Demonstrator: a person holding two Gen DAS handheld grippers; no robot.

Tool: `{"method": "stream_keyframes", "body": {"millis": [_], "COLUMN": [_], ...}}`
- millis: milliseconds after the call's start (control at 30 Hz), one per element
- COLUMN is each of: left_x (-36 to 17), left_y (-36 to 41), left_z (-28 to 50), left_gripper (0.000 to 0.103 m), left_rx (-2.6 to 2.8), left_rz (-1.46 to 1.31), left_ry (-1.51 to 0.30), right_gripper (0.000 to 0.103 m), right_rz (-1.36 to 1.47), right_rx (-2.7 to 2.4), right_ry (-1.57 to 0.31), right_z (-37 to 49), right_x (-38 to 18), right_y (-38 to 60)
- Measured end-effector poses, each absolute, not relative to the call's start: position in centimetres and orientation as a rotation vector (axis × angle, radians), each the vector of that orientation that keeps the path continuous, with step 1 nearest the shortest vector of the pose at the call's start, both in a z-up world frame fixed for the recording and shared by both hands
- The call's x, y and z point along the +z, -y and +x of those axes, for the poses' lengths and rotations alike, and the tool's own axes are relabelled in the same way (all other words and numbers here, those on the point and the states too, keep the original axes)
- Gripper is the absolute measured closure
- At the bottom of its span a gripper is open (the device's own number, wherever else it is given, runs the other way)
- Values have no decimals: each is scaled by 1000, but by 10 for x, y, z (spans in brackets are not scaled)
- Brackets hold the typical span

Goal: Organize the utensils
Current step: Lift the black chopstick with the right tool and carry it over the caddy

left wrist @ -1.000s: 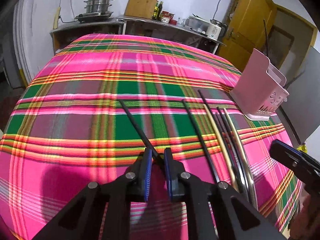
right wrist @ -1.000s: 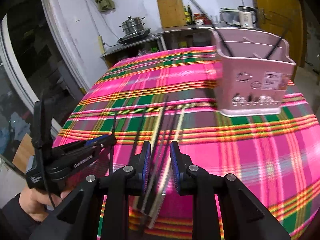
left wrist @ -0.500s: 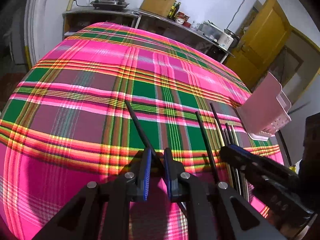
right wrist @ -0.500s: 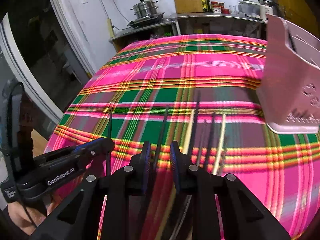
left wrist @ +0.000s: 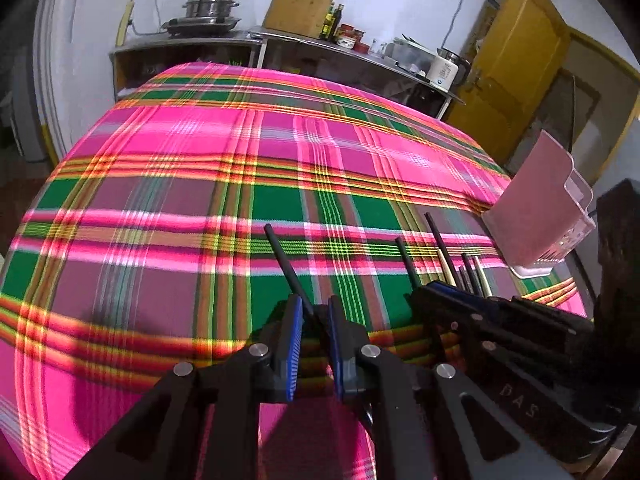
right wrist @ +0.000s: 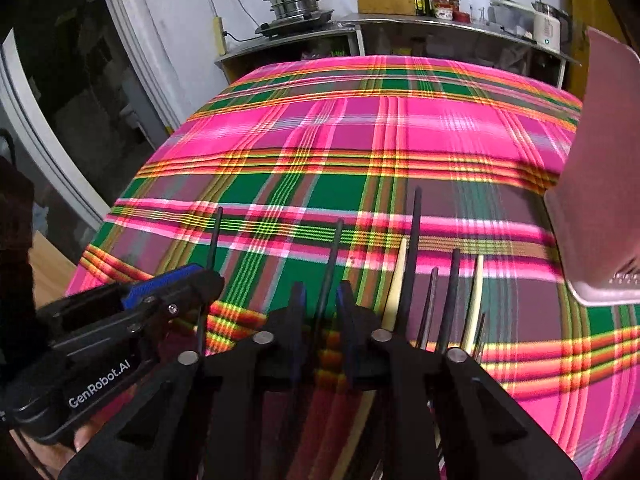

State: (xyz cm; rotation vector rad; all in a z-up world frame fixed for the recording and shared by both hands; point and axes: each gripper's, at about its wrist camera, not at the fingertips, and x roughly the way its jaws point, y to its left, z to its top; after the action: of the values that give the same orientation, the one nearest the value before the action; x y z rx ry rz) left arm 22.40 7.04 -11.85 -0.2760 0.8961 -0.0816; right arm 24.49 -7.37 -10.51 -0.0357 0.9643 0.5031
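Progress on the sorting is judged partial: at least two dark sticks were seen standing in the pink utensil holder (left wrist: 536,204) in the earlier right-wrist view, while in the current views its inside is hidden, so what it holds now cannot be told. A row of chopsticks is left on the plaid tablecloth (left wrist: 168,184).

A black chopstick (left wrist: 286,264) is gripped between the blue pads of the left gripper (left wrist: 314,320), whose jaws are drawn almost fully together; its far end is seen pointing up and away over the cloth. A second black chopstick (right wrist: 330,268) is bracketed by the right gripper (right wrist: 323,300), whose jaws have just been closing onto it, so that the stick is now pinched between the narrowed pads while its far tip is seen over the cloth.

Just to the right of that gripper, the remaining sticks (right wrist: 436,292) are laid side by side, roughly parallel: several black ones, slim and matte, and two pale cream ones, all tapered toward the far end. They are set near the front of the holder, which is placed at the right edge of the table. It is judged that both gripped sticks are yet to be lifted and dropped into the holder, then the rest.
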Motion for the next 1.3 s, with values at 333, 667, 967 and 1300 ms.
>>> {"method": "stream_keyframes", "body": {"millis": [333,667,967,1300], "left_x": [-114,-67,-11,31], "left_y": [-74,-75,-69,-57], "left_z": [226,207,183,161], "left_gripper": [96,98,99,99], "left_rx": [-95,-145,-186,-224], "left_rz": [-272,-283,-259,-234], "left_ry": [-906,-821,-723,-654], "right_gripper": [96,97,97,98], "right_rz": [-3,58,98,125], "right_rx": [506,524,529,515], "right_ry": [-976,-894,-794,-704], "right_z": [251,238,217,194], "right_x": [-99,-58,-12,23], "right_y": [79,100,120,146]}}
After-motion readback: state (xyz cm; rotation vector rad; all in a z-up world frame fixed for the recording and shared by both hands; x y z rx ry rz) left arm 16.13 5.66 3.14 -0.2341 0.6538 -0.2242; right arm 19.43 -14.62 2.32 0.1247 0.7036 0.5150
